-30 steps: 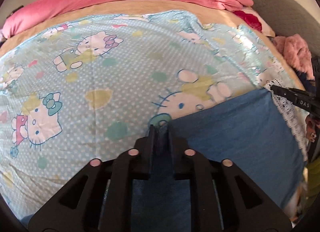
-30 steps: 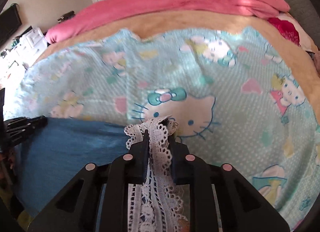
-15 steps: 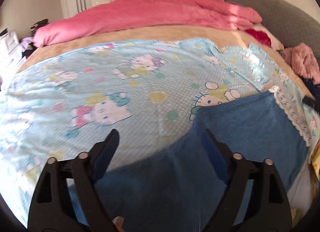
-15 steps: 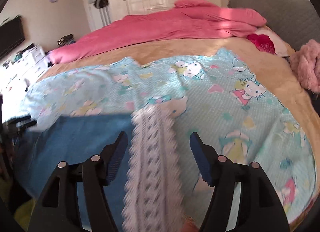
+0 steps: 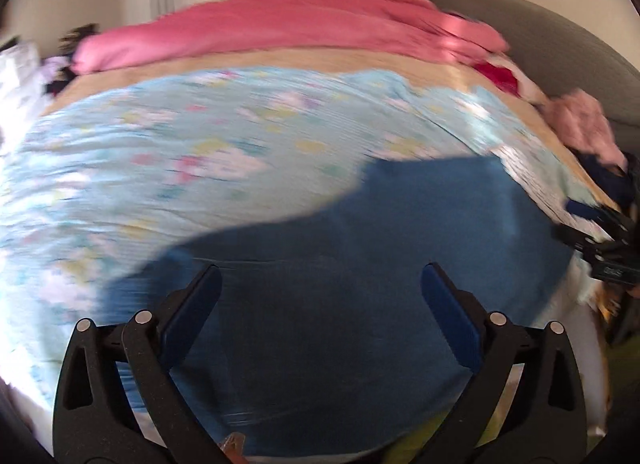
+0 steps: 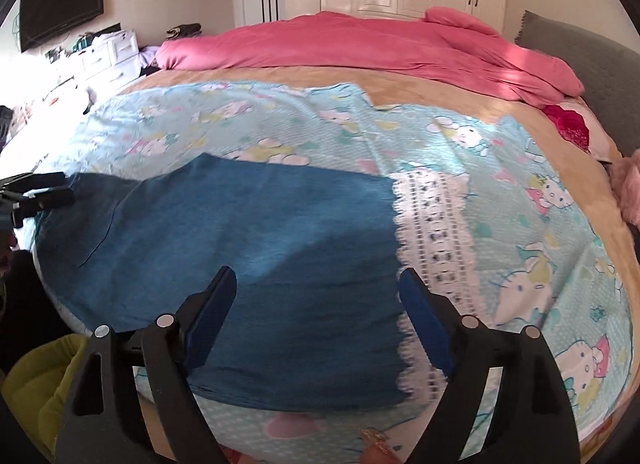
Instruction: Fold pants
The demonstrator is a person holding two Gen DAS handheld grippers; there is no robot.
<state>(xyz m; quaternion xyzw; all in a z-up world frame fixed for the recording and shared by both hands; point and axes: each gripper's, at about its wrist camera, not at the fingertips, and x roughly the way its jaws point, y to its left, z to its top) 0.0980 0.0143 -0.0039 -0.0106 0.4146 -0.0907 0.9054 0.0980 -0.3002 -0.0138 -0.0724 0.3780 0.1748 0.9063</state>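
Blue pants (image 6: 256,248) with a white lace hem (image 6: 434,248) lie flat and folded on the light blue cartoon-cat sheet (image 6: 540,232) near the bed's front edge. They also show in the blurred left wrist view (image 5: 360,284). My left gripper (image 5: 320,296) is open and empty, lifted above the pants' left part. My right gripper (image 6: 318,300) is open and empty, lifted above the pants beside the lace hem. Each gripper shows at the edge of the other's view: the right gripper (image 5: 600,248) and the left gripper (image 6: 32,196).
A pink duvet (image 6: 360,44) is heaped along the far side of the bed. A grey headboard (image 6: 580,52) and a fuzzy pink garment (image 5: 580,128) are at the right. A yellow-green cushion (image 6: 36,376) lies below the bed's front left corner. White drawers (image 6: 108,60) stand far left.
Both grippers were shut on the pants a second ago, the right one on the lace hem. They have opened, let the cloth drop flat, and pulled back and up.
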